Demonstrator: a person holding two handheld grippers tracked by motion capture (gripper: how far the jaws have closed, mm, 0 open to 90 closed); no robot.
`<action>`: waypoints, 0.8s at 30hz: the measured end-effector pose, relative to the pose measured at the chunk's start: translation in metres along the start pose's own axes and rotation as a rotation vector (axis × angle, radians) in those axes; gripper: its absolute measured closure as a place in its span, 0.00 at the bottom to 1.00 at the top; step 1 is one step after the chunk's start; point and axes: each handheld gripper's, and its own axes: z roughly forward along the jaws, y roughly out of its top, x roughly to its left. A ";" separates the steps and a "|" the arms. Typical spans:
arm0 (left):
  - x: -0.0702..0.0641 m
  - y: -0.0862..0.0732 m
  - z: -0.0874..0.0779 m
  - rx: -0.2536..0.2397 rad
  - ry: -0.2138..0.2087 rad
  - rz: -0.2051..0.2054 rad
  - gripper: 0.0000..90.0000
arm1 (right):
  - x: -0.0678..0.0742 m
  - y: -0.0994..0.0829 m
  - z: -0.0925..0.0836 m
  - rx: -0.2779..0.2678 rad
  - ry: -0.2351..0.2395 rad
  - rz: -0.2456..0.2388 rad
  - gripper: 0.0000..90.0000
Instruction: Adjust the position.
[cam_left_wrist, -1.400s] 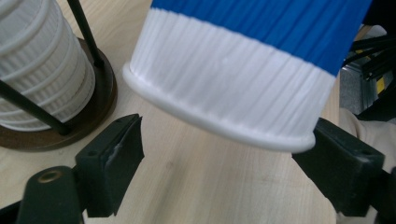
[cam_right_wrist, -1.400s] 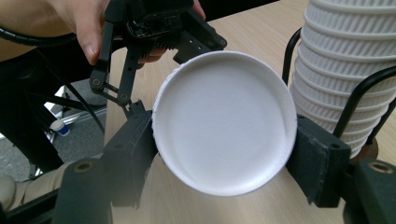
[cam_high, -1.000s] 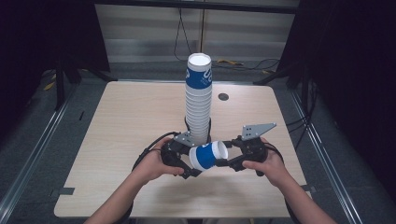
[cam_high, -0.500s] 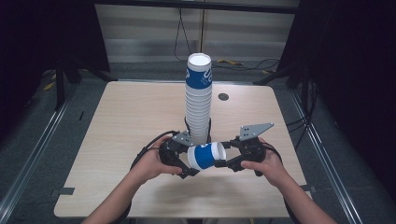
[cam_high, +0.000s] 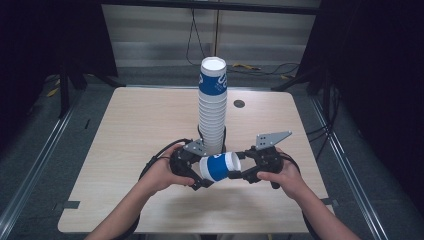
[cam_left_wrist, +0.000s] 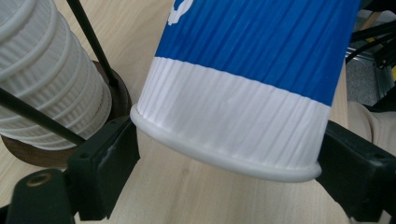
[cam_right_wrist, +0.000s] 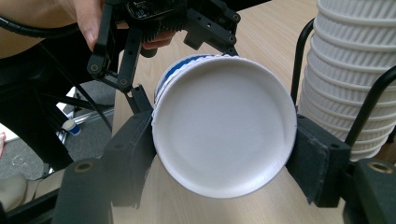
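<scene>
High view shows you holding one blue-and-white ribbed paper cup (cam_high: 219, 167) on its side between your two grippers, just in front of the tall stack of white ribbed paper cups (cam_high: 212, 107) that stands upright in a black wire holder on a round dark wooden base, near the front middle of the light wooden table (cam_high: 135, 125). Your right gripper (cam_high: 245, 175), to the right of the stack's foot, is clamped on the cup's bottom end: in the right gripper view its two black pads press against either side of the white base disc. Your left gripper (cam_high: 197, 176), to the left of the stack's foot, sits at the cup's open end; its jaws have just been widening and then drew in a little, with the cup's rim between them. In the left gripper view the left pad (cam_left_wrist: 105, 158) touches the rolled white rim, while at the right pad I cannot tell whether it presses or only lies alongside. A small dark round hole (cam_high: 239, 104) lies in the table behind and to the right of the stack.
</scene>
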 end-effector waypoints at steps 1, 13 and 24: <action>0.000 0.000 0.000 0.003 0.000 0.006 0.14 | 0.000 0.000 0.000 -0.002 0.002 0.001 0.32; 0.000 0.005 -0.002 -0.012 -0.003 0.051 0.16 | -0.001 0.001 0.000 -0.002 0.003 0.004 0.32; -0.002 0.007 -0.007 0.010 0.001 0.058 0.20 | -0.001 0.000 0.001 -0.001 0.014 0.015 0.32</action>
